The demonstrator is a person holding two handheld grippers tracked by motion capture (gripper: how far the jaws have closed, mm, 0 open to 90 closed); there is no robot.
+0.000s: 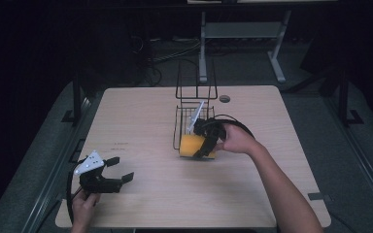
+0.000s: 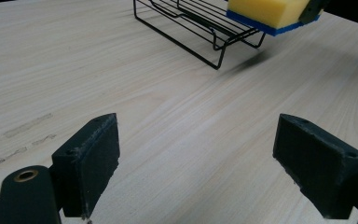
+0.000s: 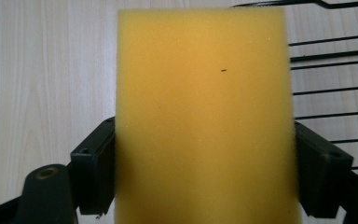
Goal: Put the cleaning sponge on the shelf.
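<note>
Yellow foam pinched flat between both black jaws of the right gripper [image 3: 205, 177]: sponge [image 3: 204, 116], blue scouring layer underneath, lifted just off the table [image 1: 141, 121] at the near edge of the black wire rack [image 1: 189, 121]. Held by the long sides, probably for carrying level into or out of the rack. Left gripper [image 2: 198, 161] low over bare wood, jaws wide apart, idle. No brand or readable writing anywhere.

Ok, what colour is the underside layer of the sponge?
Blue, under the yellow sponge held by the right gripper; clearest in the left gripper view.
</note>
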